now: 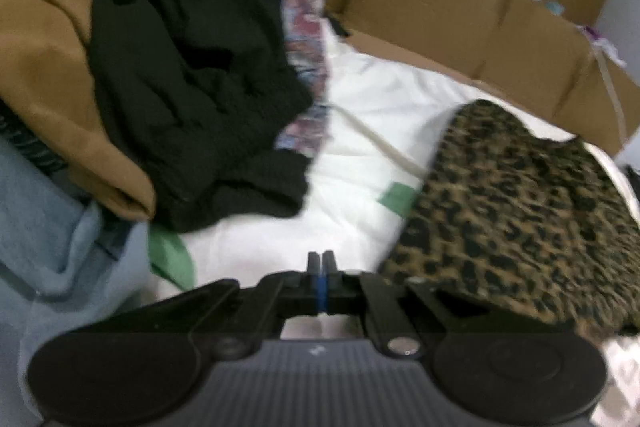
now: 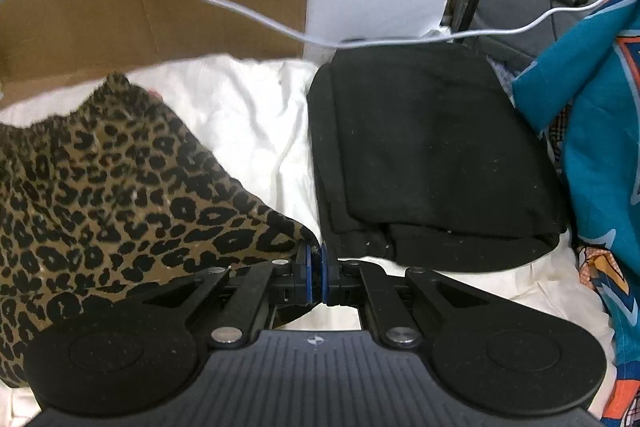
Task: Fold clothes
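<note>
So, sweeping left to right: a messy pile is being kept at about 10 o'clock in the left wrist view, with a tan garment [image 1: 44, 75] and a black crumpled garment [image 1: 192, 83] heaped on top of something light blue [image 1: 44, 239]. The white bedding [image 1: 360, 131] is being used as the work surface, and cardboard [image 1: 440, 27] is being propped up along the far edge.

The left gripper [image 1: 321, 261] is being held pressed fully together, and nothing is being pinched in it as far as can be seen. The leopard-print garment [image 1: 516, 203] is lying off to its 2 o'clock, near but apparently not touched by those fingers.

Over in the right wrist view, the right gripper [image 2: 316, 255] is being kept squeezed on a corner of the same leopard-print garment [image 2: 104, 195], which is being draped away toward 10 o'clock, its long axis looking like it's running from the pinched corner up and left. A folded black garment [image 2: 432, 163] is being left at 1 o'clock, and a teal printed fabric [image 2: 600, 147] at 3 o'clock.

The right hand is clearly the nearer one here; the free left side is probably going to be needed at the opposite edge, over to its right.
</note>
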